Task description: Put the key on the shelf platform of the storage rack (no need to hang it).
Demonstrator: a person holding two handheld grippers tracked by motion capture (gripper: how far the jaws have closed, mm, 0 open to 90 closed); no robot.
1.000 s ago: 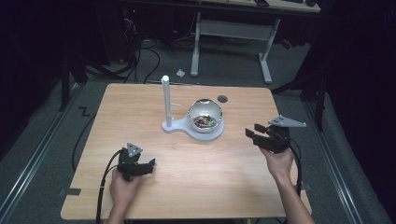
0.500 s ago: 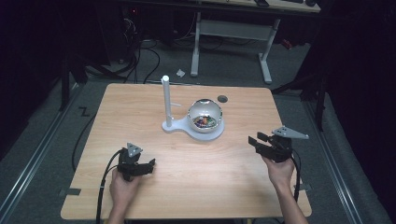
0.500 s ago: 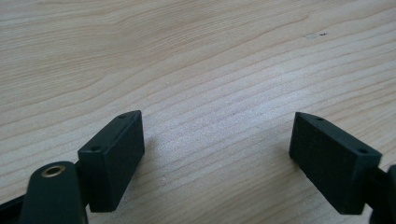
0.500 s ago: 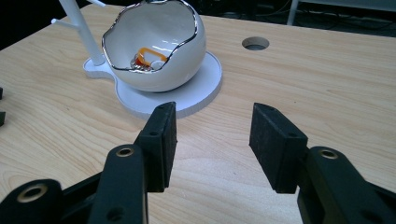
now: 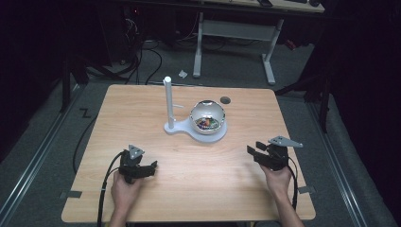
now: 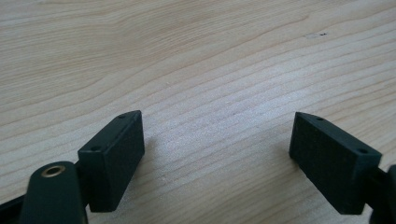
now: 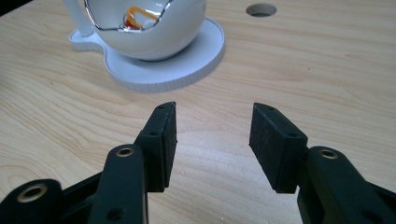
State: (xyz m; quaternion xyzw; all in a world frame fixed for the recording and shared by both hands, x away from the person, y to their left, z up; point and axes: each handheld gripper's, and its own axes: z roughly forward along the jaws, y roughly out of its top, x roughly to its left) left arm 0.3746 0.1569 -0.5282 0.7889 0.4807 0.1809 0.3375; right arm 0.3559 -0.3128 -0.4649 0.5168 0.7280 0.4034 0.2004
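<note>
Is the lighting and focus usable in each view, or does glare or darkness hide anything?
High view: the light wooden table is evenly lit, its surroundings nearly black, with a bright highlight on the shiny white bowl. Left gripper view: sharp grain, soft sheen mid-frame. Right gripper view: bowl cropped at the top, its rim glinting.

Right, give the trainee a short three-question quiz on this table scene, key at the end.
1. True or false: the right gripper holds the white bowl.
2. What stands upright on the white base beside the bowl? A) a post B) a bottle C) a lamp
3. What lies between the open jaws of the left gripper?

Key:
1. False; its jaws are open and short of the bowl, with bare wood between them.
2. A, the white post.
3. Nothing but the bare wooden table.
</note>
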